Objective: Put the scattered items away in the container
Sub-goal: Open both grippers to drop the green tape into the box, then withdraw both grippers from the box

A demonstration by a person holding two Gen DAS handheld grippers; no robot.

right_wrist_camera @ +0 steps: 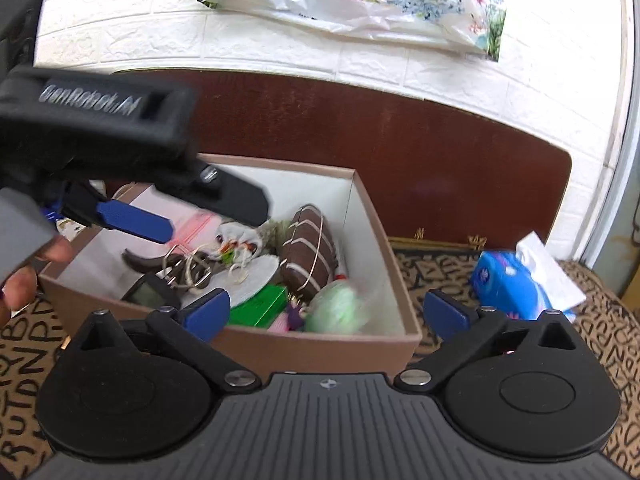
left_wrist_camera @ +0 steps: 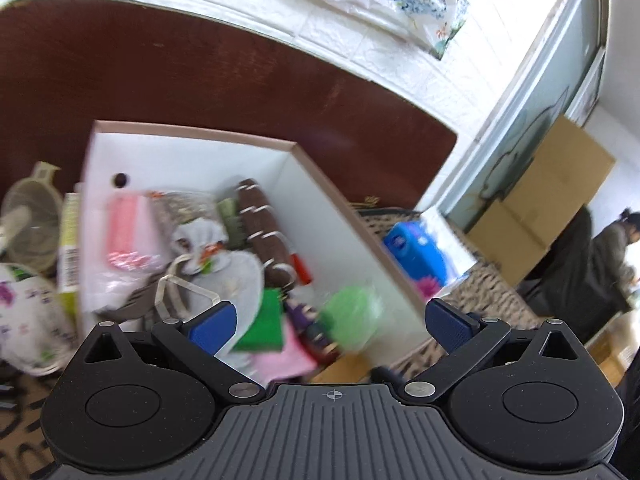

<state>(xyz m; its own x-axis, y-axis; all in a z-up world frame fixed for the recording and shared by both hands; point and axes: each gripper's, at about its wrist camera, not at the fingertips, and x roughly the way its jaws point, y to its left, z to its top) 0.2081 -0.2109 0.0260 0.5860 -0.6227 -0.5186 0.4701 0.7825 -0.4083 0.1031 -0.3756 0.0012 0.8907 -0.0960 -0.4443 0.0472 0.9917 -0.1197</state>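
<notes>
your left gripper (left_wrist_camera: 330, 322) and right gripper (right_wrist_camera: 326, 314) both stand wide, holding nothing. the box (right_wrist_camera: 320, 346) beneath them contains the items.

The left gripper (left_wrist_camera: 330, 322) stood wide open and empty over the white-walled box (left_wrist_camera: 320, 184), where a green ball (left_wrist_camera: 352, 316) lay beside a brown pouch (left_wrist_camera: 266, 232)

Blue tissue pack (right_wrist_camera: 508, 280) on patterned cover (right_wrist_camera: 436, 268) (lettered).
</notes>
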